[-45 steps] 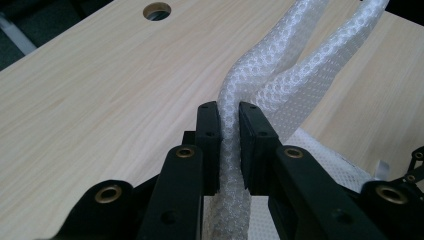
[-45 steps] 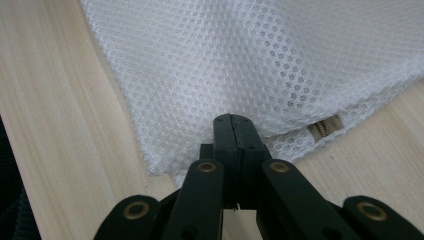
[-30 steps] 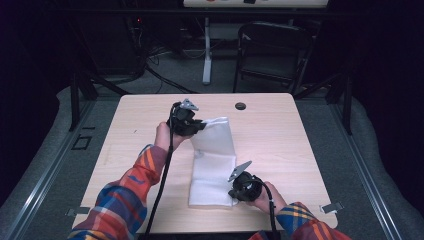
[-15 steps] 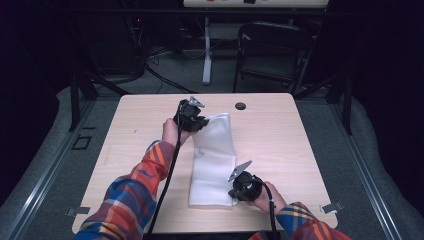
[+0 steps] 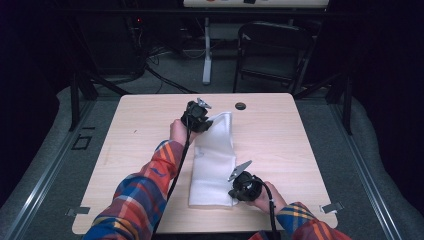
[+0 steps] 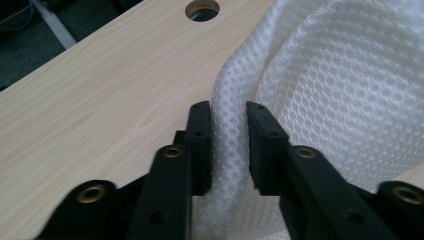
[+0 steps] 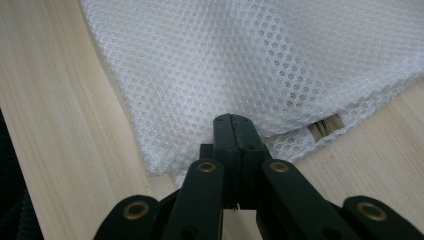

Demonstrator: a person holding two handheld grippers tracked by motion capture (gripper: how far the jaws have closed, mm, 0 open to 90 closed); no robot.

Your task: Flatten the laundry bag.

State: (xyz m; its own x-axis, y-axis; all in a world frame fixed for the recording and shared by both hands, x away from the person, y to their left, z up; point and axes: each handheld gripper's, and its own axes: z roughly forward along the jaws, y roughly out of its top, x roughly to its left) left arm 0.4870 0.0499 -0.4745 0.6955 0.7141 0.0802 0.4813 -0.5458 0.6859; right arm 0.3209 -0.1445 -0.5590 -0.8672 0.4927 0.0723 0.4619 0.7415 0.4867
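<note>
A white mesh bag [image 5: 215, 165] lies lengthwise on the wooden table [image 5: 140, 130], its far end curling up. My left gripper [image 5: 201, 120] is at that far end. Its jaws have just been opening, and a loose fold of mesh [image 6: 310, 80] still stands between the parted pads [image 6: 201, 130] of the left gripper [image 6: 229, 107]. My right gripper [image 5: 235, 192] is at the near right corner of the bag. There the right gripper [image 7: 234, 120] is shut on the edge of the mesh bag [image 7: 240, 55], beside a small zip end [image 7: 325, 127].
A round cable hole [image 5: 241, 106] sits near the table's far edge, close to the left gripper. Behind the table stand a dark folding chair [image 5: 270, 50] and a white stand on the floor. Bare wood lies to both sides of the bag.
My left gripper has moved a little right and lower with the bag's far end, which now lies flatter and stretched toward the far edge. The right gripper has kept still.
</note>
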